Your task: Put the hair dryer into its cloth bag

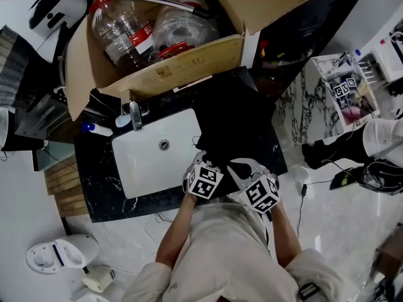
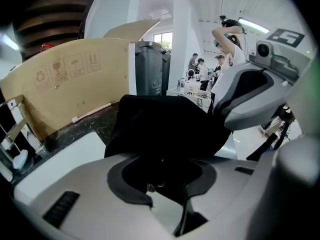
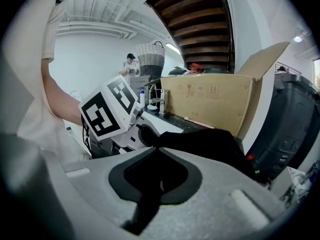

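The left gripper [image 2: 157, 184] is pinching the black cloth bag [image 2: 165, 129] with its jaws fully closed on the fabric. The right gripper [image 3: 159, 184] is also holding the same bag, its jaws nearly together on a fold. Between them they are keeping the bag raised over the dark counter [image 1: 101, 187], just beside the white sink [image 1: 157, 168]. I am not seeing the hair dryer in any view, so I cannot tell whether it is already inside; I judge that the task is only beginning, with opening the bag and putting the dryer in remaining.

Black cloth bag [image 1: 238, 126], white sink [image 1: 143, 168] (marbled black counter [image 1: 101, 190])
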`<act>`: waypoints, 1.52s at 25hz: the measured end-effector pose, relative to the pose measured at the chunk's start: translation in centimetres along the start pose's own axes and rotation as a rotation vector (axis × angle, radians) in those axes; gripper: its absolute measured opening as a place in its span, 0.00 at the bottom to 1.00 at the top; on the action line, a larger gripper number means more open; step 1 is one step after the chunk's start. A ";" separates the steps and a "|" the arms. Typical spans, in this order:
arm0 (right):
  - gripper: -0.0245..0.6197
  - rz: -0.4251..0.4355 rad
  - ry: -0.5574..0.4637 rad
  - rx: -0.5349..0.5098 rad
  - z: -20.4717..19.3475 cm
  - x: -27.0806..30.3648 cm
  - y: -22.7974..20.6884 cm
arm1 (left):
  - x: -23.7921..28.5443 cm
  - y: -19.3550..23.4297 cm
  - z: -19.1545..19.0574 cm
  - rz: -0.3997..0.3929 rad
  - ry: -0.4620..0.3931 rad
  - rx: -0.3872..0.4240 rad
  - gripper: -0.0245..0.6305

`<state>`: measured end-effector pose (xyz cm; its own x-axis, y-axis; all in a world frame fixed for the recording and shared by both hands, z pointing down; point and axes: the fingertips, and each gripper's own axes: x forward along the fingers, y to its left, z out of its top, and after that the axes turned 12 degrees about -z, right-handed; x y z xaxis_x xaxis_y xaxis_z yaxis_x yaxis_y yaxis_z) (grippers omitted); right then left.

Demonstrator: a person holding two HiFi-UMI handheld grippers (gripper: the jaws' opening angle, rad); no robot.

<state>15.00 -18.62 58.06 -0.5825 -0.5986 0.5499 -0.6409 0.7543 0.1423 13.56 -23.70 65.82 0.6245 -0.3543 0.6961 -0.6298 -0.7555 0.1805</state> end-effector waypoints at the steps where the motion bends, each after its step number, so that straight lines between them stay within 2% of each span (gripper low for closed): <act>1: 0.06 0.004 -0.002 -0.001 0.0 0.0 0.1 | 0.1 0.1 0.2 0.000 -0.007 -0.001 0.22; 9: 0.06 0.050 -0.007 -0.010 0.1 -0.1 1.1 | 1.0 0.8 1.4 -0.001 -0.082 -0.032 0.22; 16: 0.06 0.055 -0.002 -0.007 -0.4 -0.1 1.3 | 2.0 1.8 1.8 -0.019 -0.120 -0.029 0.23; 21: 0.06 0.020 0.006 -0.015 -1.0 0.2 1.0 | 2.0 1.5 2.0 -0.056 -0.141 -0.030 0.25; 23: 0.06 -0.003 0.008 -0.027 -1.2 0.2 0.9 | 2.0 1.2 1.9 -0.070 -0.140 -0.023 0.31; 26: 0.07 -0.035 0.012 -0.037 -1.5 0.4 0.8 | 1.6 1.1 1.5 -0.064 -0.129 -0.021 0.33; 38: 0.08 -0.111 0.029 -0.031 -1.6 0.5 0.5 | -1.4 1.1 0.3 -0.058 -0.154 -0.029 0.33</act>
<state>15.17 -18.07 59.69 -0.4941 -0.6712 0.5526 -0.6846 0.6922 0.2286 12.09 -24.19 64.86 0.7219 -0.3926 0.5699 -0.6025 -0.7616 0.2385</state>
